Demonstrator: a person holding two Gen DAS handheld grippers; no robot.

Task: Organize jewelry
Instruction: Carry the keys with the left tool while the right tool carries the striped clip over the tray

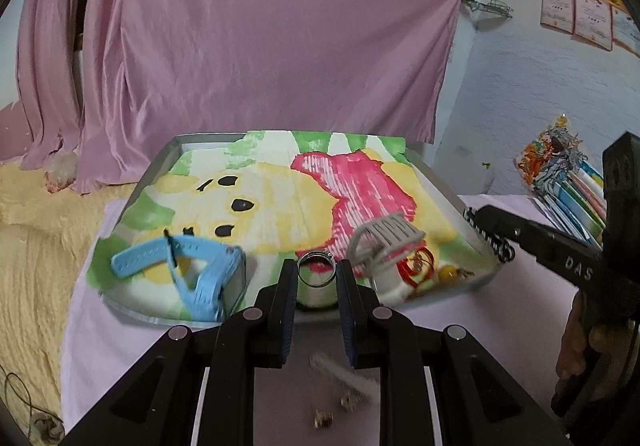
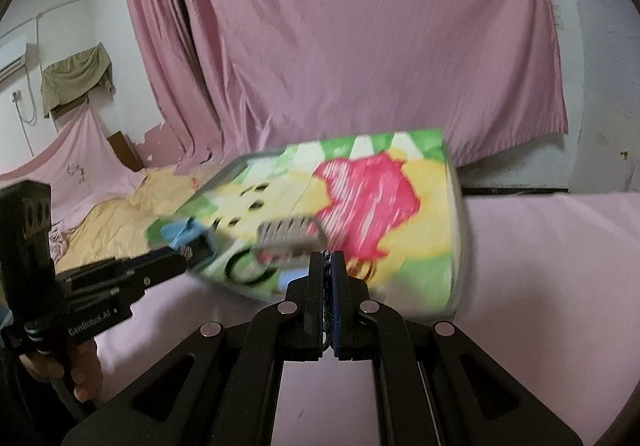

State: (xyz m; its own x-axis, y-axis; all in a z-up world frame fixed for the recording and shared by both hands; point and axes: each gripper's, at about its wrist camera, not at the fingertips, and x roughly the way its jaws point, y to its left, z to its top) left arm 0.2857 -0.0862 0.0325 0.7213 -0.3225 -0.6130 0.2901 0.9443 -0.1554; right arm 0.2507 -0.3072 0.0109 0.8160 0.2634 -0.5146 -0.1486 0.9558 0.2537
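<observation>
"GenRobot.AI" on left gripper, "DAS" on right gripper

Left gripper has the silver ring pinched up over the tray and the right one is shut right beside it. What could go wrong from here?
Possible risks:
1. The ring is held only at the tips of the left gripper, so it may slip out and roll off the tray.
2. The shut right gripper is close to the grey hair clip and may knock it.
3. Small pieces lying on the pink cloth in front of the tray could get swept away.
</observation>
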